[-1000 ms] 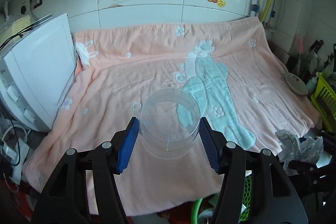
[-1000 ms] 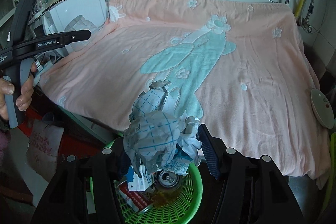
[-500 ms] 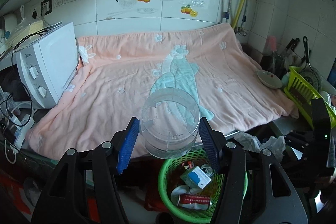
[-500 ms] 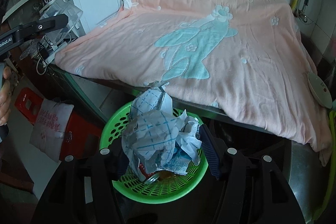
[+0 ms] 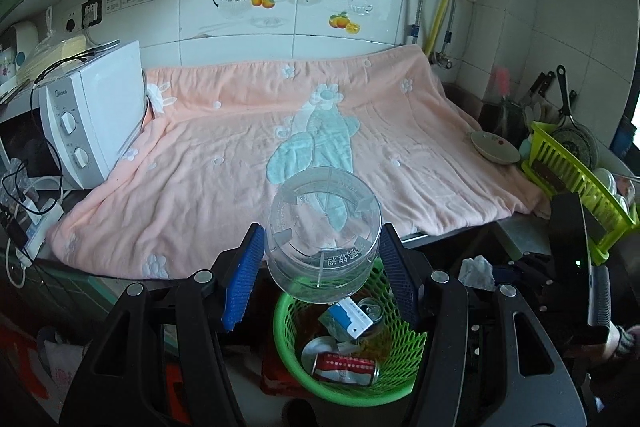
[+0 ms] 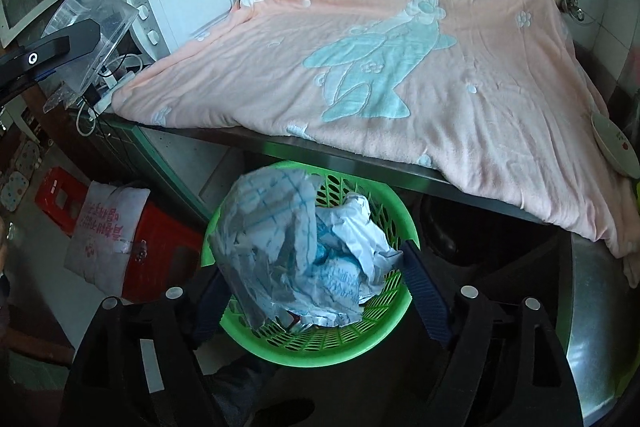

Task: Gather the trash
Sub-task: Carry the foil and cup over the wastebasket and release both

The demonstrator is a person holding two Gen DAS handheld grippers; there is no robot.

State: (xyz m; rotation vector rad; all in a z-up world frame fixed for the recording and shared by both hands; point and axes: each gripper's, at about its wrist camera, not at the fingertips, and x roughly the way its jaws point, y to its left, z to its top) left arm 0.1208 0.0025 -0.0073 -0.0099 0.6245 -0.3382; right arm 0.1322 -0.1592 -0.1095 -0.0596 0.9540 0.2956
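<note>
Left gripper (image 5: 322,261) pinches a clear tub (image 5: 323,233) above the green basket (image 5: 352,383). Right gripper (image 6: 316,301) is opening, crumpled paper (image 6: 296,259) loose between its jaws over the basket.

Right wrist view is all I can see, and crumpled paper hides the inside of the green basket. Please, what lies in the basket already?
Observer: The left wrist view shows a red can lying at the bottom of the green basket.
Operator: Is anything else in there?
Observer: Yes, a blue and white carton lies above the can, with a silver can top beside it.
Operator: And where is the left hand-held gripper?
Observer: The left hand-held gripper is shut on a clear plastic container, whose bottom overlaps the basket's far rim in that view.
</note>
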